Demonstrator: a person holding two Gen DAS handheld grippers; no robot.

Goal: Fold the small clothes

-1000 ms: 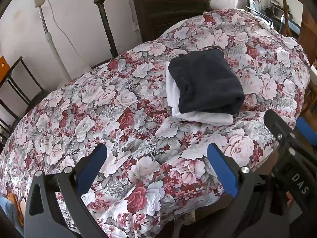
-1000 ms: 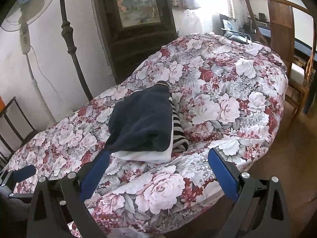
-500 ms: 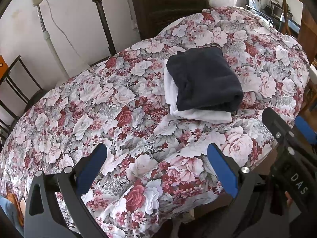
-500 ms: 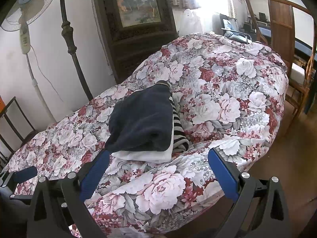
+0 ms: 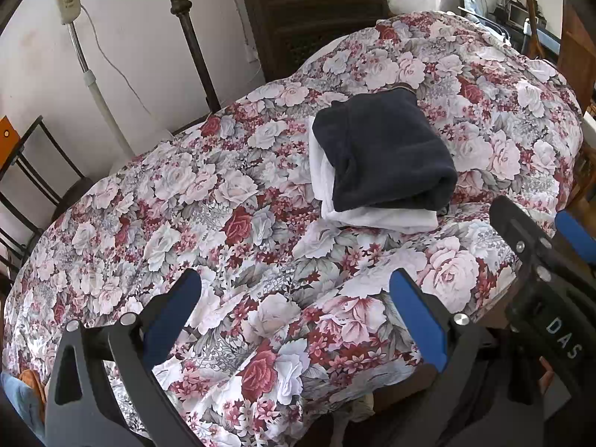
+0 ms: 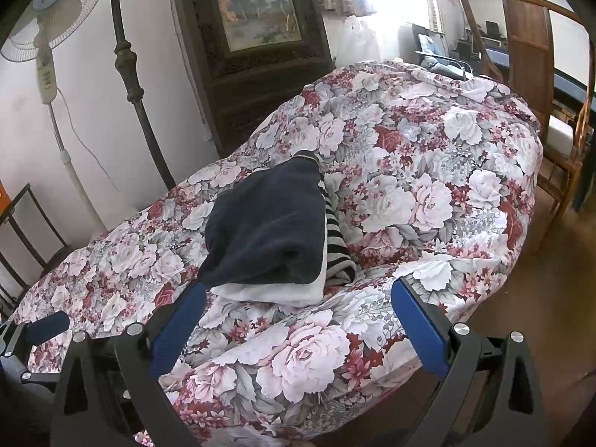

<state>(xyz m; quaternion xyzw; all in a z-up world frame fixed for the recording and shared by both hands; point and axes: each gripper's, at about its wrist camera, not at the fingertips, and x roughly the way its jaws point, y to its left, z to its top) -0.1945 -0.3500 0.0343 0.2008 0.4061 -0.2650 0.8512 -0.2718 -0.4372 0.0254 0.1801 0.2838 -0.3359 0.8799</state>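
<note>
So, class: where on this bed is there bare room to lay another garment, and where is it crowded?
The widest free patch of floral bedspread lies between the stack and the bedpost. A second patch runs beyond the stack toward the wooden chair. A narrower strip lies along the near edge. It is crowded where the navy garment lies on the white one and the striped one.

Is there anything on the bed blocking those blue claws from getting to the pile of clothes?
Nothing visible. Only bare floral bedspread lies between the open right gripper and the folded stack, topped by a navy garment. The left gripper is open too.
</note>
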